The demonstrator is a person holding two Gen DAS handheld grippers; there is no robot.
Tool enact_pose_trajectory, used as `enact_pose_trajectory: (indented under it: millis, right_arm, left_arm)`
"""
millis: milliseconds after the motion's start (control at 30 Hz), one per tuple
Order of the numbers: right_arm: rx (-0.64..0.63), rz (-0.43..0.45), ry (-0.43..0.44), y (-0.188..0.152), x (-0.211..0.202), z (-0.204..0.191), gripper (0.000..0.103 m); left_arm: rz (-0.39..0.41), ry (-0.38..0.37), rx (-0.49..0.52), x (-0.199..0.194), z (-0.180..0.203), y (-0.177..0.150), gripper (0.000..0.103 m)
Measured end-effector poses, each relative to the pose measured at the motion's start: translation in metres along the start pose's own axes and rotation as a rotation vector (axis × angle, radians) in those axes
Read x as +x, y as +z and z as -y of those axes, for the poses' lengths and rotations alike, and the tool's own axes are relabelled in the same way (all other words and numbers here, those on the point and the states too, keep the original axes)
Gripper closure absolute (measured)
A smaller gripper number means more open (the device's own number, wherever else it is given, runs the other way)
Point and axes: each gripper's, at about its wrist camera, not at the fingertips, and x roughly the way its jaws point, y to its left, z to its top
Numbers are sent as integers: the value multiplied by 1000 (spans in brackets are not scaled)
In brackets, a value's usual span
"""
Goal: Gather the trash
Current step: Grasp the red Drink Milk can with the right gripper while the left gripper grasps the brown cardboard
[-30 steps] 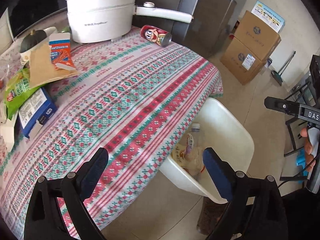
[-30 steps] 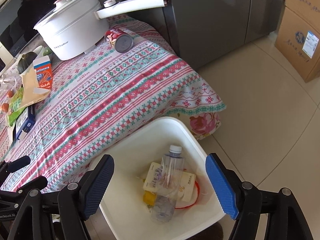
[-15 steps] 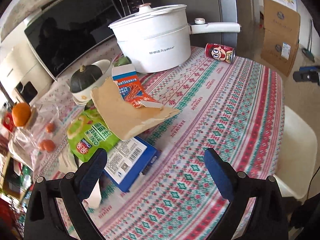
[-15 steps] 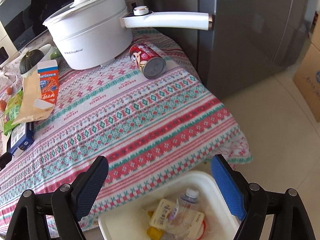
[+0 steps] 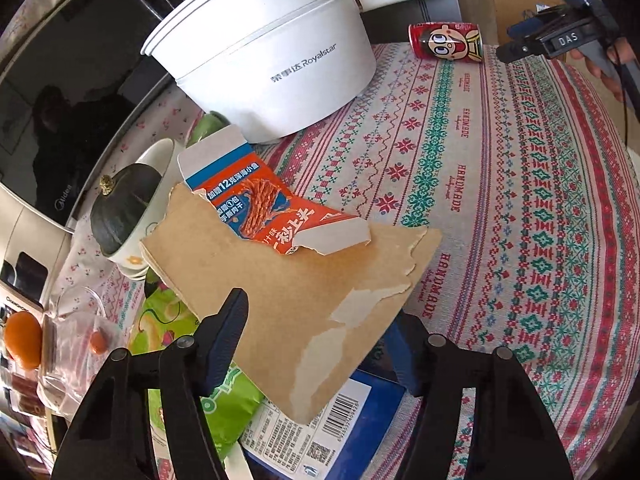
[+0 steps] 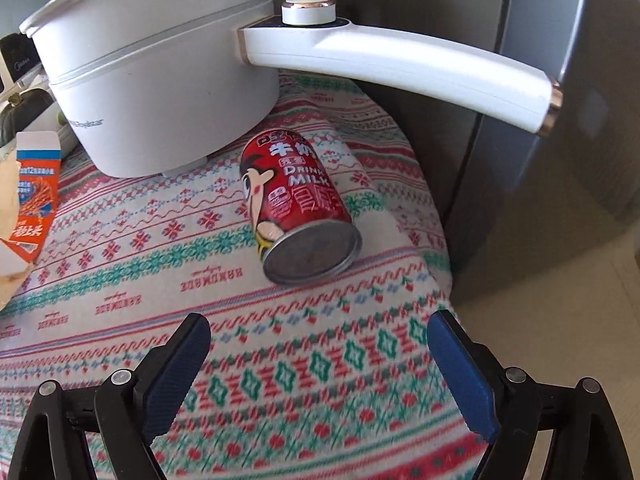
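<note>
Right wrist view: the red milk can (image 6: 298, 210) lies on its side on the counter's woven patterned cloth (image 6: 280, 380), straight ahead of the right hand-held gripper (image 6: 320, 376), long axis toward the camera, metal end nearest; the jaws are widening, empty. The left hand-held gripper (image 5: 320, 344) is closing astride a torn, stiff brown cardboard sheet (image 5: 304, 296), not yet pinching it.

Both wrist views down onto tablecloth (image 5: 520, 200)
</note>
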Motion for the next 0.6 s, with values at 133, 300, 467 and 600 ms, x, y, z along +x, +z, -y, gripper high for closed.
enact_pose_trajectory:
  millis: [133,300,467,600]
  right_arm:
    - [-20,13,1,13,28,1,12]
    - [6,55,20,26,41,-1,17]
    - [53,59,23,29,32,-8,45]
    - [81,55,12,21,7,-18,45]
  left_arm:
    - [9,-46,-51,13,-9,-4,60]
    - [70,-83,-139,9,-17,-8,78]
    - [97,-138,-242,-5,-24,-8,88]
    - [141,-178,-328,-32,-25,-10,90]
